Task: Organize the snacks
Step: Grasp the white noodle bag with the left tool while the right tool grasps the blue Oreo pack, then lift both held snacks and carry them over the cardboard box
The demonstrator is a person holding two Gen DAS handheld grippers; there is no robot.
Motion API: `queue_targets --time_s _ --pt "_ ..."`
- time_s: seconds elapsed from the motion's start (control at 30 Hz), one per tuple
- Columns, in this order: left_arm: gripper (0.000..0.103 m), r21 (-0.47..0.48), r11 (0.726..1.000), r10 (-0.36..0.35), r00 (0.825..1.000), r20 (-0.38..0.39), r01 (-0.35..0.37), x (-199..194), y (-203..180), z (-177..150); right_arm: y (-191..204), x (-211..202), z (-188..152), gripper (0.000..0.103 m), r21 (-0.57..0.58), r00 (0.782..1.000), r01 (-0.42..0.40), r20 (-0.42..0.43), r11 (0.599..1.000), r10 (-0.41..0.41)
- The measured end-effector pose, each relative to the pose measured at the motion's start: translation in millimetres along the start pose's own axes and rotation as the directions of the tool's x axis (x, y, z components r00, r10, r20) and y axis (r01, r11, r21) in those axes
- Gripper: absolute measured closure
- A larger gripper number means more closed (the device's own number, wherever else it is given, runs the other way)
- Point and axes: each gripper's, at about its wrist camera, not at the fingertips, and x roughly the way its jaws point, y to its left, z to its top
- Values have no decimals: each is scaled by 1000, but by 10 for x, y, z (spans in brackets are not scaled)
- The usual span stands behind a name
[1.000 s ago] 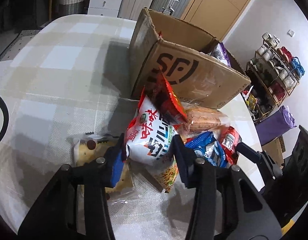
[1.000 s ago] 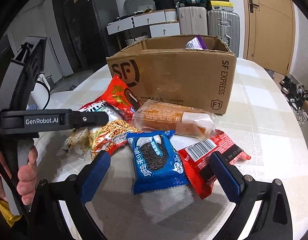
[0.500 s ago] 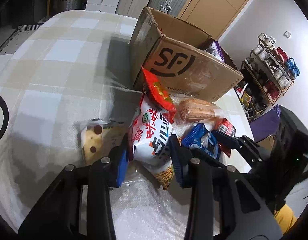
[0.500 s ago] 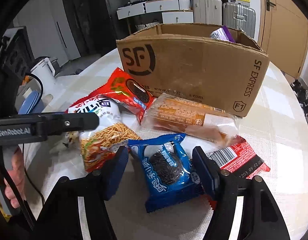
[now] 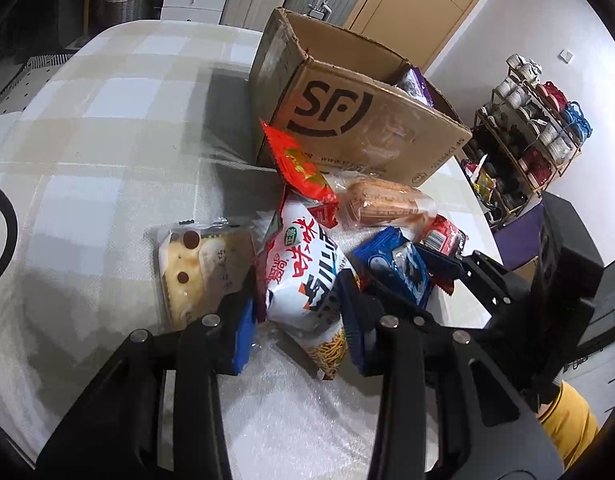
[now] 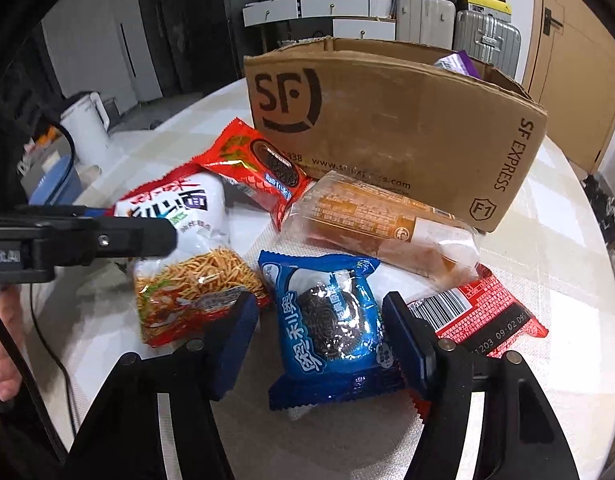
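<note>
Behind the checked surface (image 5: 107,128) stand white drawers (image 6: 331,10), suitcases (image 6: 487,36) and a wooden door (image 6: 575,60); a shoe rack (image 5: 531,132) lines the white wall (image 5: 519,20).

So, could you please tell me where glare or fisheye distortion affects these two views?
Left wrist view: the cardboard box bulges from fisheye bending, dark vignette fills the corners, and glare whitens the tablecloth. Right wrist view: reflections break up the print on the blue cookie packet, and the box's top edge curves.
</note>
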Motion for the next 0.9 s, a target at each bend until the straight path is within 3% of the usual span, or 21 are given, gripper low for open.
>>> queue_targets --time_s 0.4,0.57,0.9 --pt "69 29 1000 5 1000 -2 -5 -51 2 -61 9 101 -11 37 -5 1000 -12 -11 1000 12" --pt "69 40 999 10 1000 -1 -10 -52 -7 -63 80 71 -44 55 -34 1000 16 -26 999 -17" --pt "69 56 998 17 1000 0 -17 -67 -21 -99 106 0 -110 59 -32 1000 16 -8 999 -16"
